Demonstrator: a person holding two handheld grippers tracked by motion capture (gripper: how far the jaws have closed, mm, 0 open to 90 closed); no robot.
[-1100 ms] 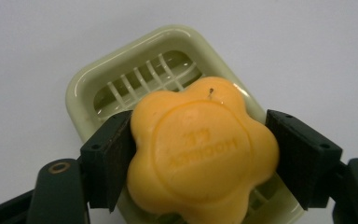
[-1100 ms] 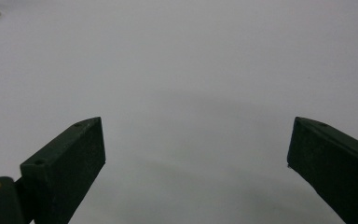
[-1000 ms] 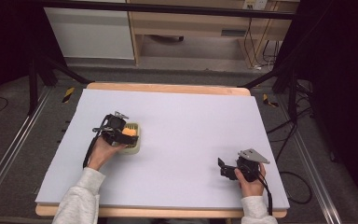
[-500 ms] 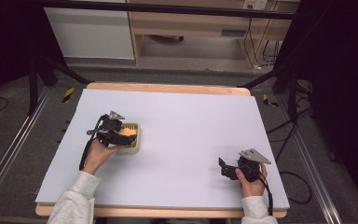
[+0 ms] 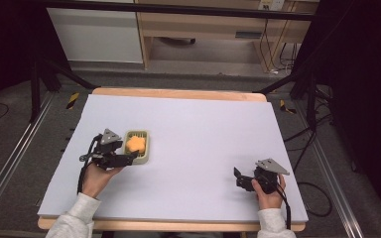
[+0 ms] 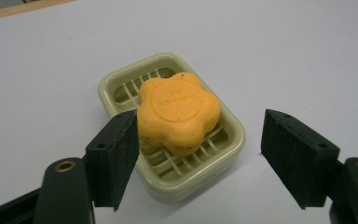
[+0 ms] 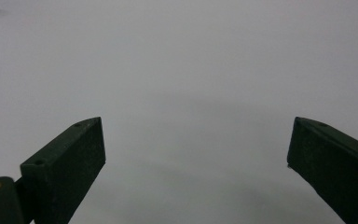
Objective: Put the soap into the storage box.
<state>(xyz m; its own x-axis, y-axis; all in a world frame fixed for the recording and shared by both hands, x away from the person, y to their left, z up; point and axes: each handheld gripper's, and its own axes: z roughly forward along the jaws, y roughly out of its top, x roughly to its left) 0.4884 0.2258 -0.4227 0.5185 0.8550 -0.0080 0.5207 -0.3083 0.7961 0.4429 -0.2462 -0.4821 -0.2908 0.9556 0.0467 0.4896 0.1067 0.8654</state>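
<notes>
An orange flower-shaped soap (image 5: 135, 144) (image 6: 179, 112) lies in a pale green slatted soap dish (image 5: 144, 157) (image 6: 205, 172) on the left half of the white tabletop (image 5: 203, 124). My left gripper (image 5: 129, 157) (image 6: 198, 140) sits just left of the dish and points at it. Its jaws have just been closing a little but stand apart. The soap lies ahead of them, with one pad close beside its edge and nothing gripped. My right gripper (image 5: 238, 177) (image 7: 196, 140) rests near the front right of the table, open over bare surface.
A wooden strip edges the table's far side (image 5: 178, 93). Beyond it stand a wooden shelf unit (image 5: 203, 29) and a white cabinet (image 5: 96, 34). Black frame legs and cables (image 5: 307, 99) flank the table on the right.
My left hand has drawn back to the left and toward the person, off the dish. The soap now shows uncovered in the dish. The right hand has stayed put.
</notes>
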